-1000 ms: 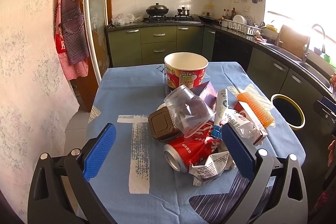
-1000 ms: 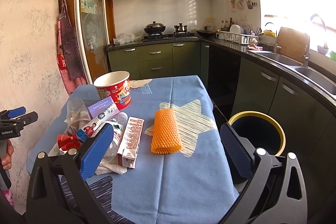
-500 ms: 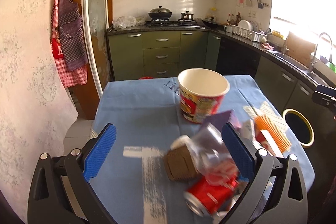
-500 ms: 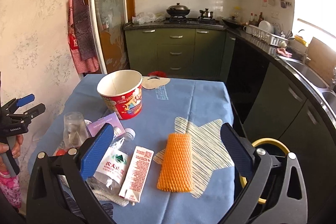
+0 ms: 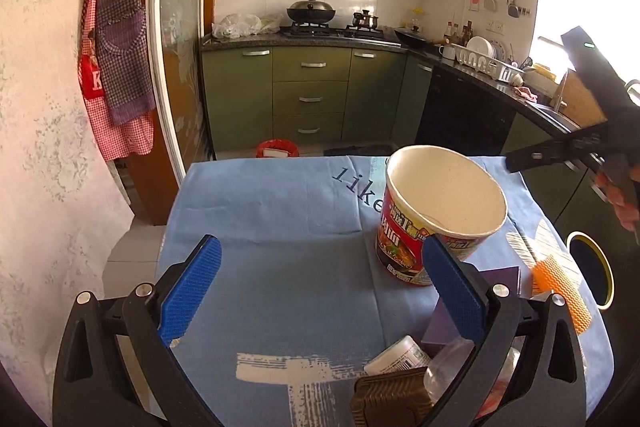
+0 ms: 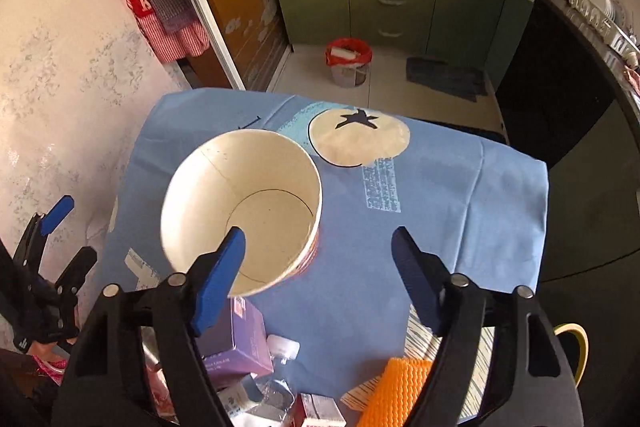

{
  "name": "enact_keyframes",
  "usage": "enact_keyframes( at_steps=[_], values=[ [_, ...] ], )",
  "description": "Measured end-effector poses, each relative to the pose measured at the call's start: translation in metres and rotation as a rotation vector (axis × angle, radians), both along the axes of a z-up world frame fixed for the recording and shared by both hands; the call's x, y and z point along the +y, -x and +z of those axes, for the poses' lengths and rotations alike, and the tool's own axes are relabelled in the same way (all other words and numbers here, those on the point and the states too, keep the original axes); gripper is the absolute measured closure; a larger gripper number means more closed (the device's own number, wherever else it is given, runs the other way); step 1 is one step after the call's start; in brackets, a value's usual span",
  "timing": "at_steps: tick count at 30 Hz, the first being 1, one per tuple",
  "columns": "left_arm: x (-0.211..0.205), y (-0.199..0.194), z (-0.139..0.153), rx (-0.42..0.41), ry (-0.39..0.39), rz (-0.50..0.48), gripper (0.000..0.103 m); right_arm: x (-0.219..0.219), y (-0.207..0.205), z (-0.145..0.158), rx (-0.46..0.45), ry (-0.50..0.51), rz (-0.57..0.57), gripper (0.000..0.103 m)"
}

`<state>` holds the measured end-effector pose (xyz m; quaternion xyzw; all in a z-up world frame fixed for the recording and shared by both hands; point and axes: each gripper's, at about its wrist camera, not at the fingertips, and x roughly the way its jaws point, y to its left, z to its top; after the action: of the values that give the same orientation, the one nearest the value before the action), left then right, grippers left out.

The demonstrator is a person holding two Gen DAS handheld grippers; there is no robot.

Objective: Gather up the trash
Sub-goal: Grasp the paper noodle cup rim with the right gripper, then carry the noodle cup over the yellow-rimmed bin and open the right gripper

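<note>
- None of the trash appears binned yet: every piece in view lies on the blue tablecloth, and the yellow-rimmed bin stands on the floor just beside the table; how much it holds cannot be told from here.
- Largest of the litter, the empty noodle cup stands upright near the middle of the cloth, just beyond the rest of the heap, and looks to be the first item up for collection.
- Above it, the right gripper points steeply down; its jaws have just been closing and stand partly apart, one pad over the cup's mouth, the other outside its wall, neither pressing on the rim yet.
- Opposite, the left gripper hangs over bare cloth with jaws wide apart and nothing between them.
- Nearer the table's front edge, the purple carton sits just beside the cup, touching a clear plastic bottle.
- Orange foam netting lies on the bin side, apart from the cup.
- Smaller still, a brown ridged tub and what may be a red-and-white carton wait at the frame's bottom, partly hidden.
- Left to do: grip, carry and drop each piece.
</note>
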<state>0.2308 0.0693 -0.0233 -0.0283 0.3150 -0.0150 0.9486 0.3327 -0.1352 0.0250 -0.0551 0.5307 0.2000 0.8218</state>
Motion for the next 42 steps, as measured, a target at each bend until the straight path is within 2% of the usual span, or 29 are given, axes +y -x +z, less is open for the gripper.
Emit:
enact_keyframes(
  at_steps=[5,10,12,14,17,21,25,28,31,34,37,42],
  values=[
    [0.001,-0.008,-0.015,0.013,-0.006,-0.012,0.004,0.02,-0.031,-0.031,0.116,0.044,0.005,0.057],
    [0.003,-0.009,-0.023,0.026,0.015,-0.018,0.004,0.032,-0.045,-0.05,0.167,0.106,0.012,0.065],
    [0.004,-0.008,-0.025,0.024,0.016,-0.021,0.004,0.035,-0.049,-0.057,0.179,0.125,0.01,0.075],
    [0.003,-0.007,-0.027,0.02,0.005,-0.022,0.004,0.037,-0.05,-0.062,0.193,0.142,0.01,0.09],
    [0.002,-0.003,-0.027,0.018,0.008,-0.029,0.004,0.037,-0.052,-0.066,0.204,0.152,-0.004,0.099],
    [0.001,0.001,-0.025,0.011,0.008,-0.035,0.004,0.032,-0.059,-0.061,0.21,0.111,-0.031,0.099],
    [0.002,0.006,-0.019,-0.001,0.024,-0.038,0.004,0.012,-0.06,-0.038,0.183,0.052,-0.072,0.1],
    [0.001,0.014,-0.01,-0.016,0.027,-0.047,0.004,-0.021,-0.049,-0.013,0.144,0.005,-0.12,0.1],
    [-0.005,0.026,-0.001,-0.022,0.025,-0.079,0.004,-0.089,-0.025,0.015,0.101,-0.036,-0.216,0.1],
    [-0.01,0.038,0.005,0.002,0.09,-0.125,0.004,-0.156,0.005,0.027,0.07,-0.061,-0.33,0.1],
    [-0.021,0.048,0.01,0.044,0.08,-0.125,0.004,-0.238,0.043,0.027,0.041,-0.07,-0.47,0.099],
    [-0.053,0.071,0.013,0.063,0.027,-0.131,0.004,-0.348,0.093,-0.004,0.065,-0.087,-0.661,0.099]
  ],
)
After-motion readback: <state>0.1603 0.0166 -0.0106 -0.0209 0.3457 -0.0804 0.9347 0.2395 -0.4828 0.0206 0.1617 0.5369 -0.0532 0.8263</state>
